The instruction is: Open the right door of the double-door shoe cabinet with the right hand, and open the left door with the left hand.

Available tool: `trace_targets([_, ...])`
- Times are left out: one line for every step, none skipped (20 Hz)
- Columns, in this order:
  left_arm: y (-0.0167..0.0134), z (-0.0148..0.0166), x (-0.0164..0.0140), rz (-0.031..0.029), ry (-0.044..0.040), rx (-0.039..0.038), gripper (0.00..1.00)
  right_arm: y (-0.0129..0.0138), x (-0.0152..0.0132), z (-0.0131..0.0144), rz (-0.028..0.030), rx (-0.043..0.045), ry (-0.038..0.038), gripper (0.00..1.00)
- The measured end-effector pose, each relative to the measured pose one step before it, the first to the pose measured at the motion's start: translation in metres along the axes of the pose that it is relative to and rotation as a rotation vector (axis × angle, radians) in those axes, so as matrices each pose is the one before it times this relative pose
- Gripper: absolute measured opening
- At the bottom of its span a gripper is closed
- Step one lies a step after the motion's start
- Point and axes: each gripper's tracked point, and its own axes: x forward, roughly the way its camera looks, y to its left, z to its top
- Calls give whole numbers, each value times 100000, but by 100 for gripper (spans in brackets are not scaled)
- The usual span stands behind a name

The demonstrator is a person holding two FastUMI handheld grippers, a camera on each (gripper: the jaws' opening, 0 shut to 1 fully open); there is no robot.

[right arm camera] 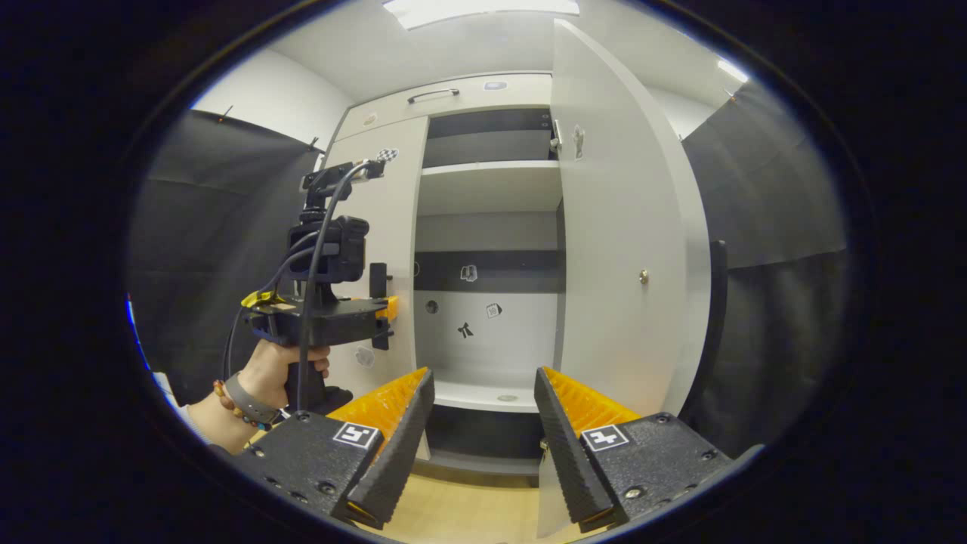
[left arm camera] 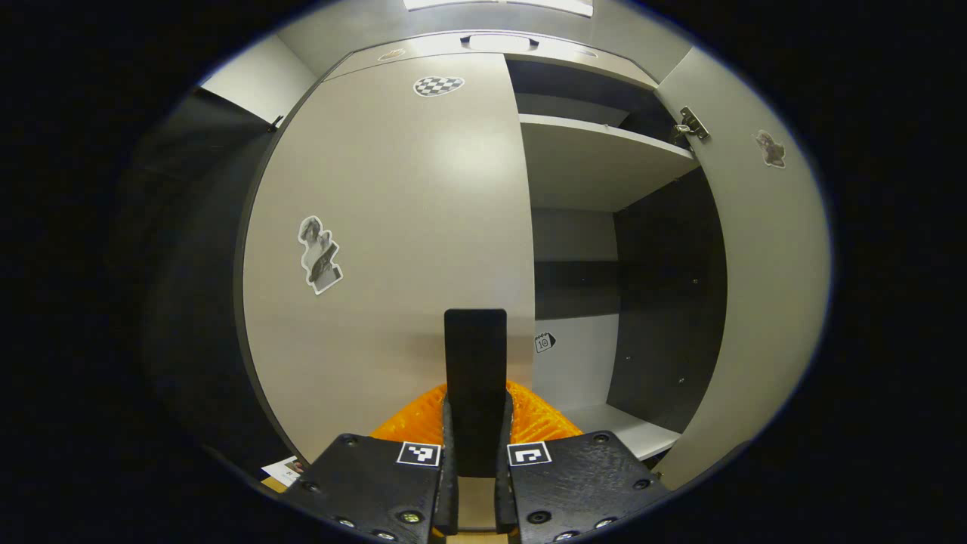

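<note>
The pale left door (left arm camera: 393, 227) of the shoe cabinet stands closed right in front of me. Its black upright handle (left arm camera: 474, 355) sits between the fingers of my left gripper (left arm camera: 476, 408), which is shut on it. In the right gripper view the same left gripper (right arm camera: 381, 306) presses against the left door (right arm camera: 389, 219) at its handle (right arm camera: 378, 276), held by a hand (right arm camera: 279, 370). The right door (right arm camera: 619, 227) is swung wide open, its black handle (right arm camera: 718, 302) showing past its edge. My right gripper (right arm camera: 483, 393) is open, holding nothing, a short way back from the cabinet's open right half.
Inside the open half are a pale shelf (right arm camera: 491, 185), a dark back panel with small stickers (right arm camera: 468, 273) and a bottom board (right arm camera: 483, 393). A drawer front with a handle (right arm camera: 434, 93) runs above the doors. Black cloth walls flank the cabinet; a wooden floor (right arm camera: 468, 506) lies below.
</note>
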Motion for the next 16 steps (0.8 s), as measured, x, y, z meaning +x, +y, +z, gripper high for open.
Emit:
trace_targets([-121, 36, 136, -918, 352, -1498, 13, -148, 19, -4, -417, -117, 93, 83])
trace_targets([8, -55, 73, -256, 1091, -161, 7, -103, -39, 52, -336, 185, -66, 83])
trace_targets([-56, 4, -207, -566, 600, 676, 4, 2, -65, 86, -189, 281, -64, 83])
trace_targets([76, -110, -85, -577, 538, -361, 4, 20, -38, -12, -135, 84, -11, 83])
trace_targets([-39, -18, -214, -74, 459, -195, 4, -85, -37, 47, -335, 31, -47, 83])
trace_targets([-1, 26, -238, 443, 438, -326, 4, 9, 8, -42, -242, -111, 183, 83])
trace_targets([-70, 89, -247, 307, -215, 1208, 4, 31, -139, -39, -199, -172, 348, 83])
trace_targets([136, -5, -218, 130, 152, 1002, 4, 123, -278, -48, -302, -168, 48, 83])
trace_targets([45, 56, -320, -257, -30, 214, 4, 71, -252, 68, -156, -151, 54, 83])
trace_targets([-61, -4, -377, -601, 635, -645, 4, 40, -302, -85, -196, -133, 23, 83])
trace_targets([-43, 68, -390, -703, 522, -830, 4, 64, -266, 45, -151, -213, -80, 83])
trace_targets([-27, 51, -477, -765, 455, -153, 4, 131, -302, 98, -359, -155, -109, 83])
trace_targets([49, 115, -511, -539, 27, 558, 4, 135, -232, 87, -147, -41, -205, 83])
trace_targets([170, 43, -460, -172, 67, 354, 4, 106, -198, -16, -237, 7, 29, 83])
trace_targets([83, 58, -557, 54, 250, 15, 4, 128, -293, 34, -180, 87, -122, 83])
trace_targets([187, 104, -586, -84, -17, -239, 4, 49, -194, 57, -508, 236, -339, 83])
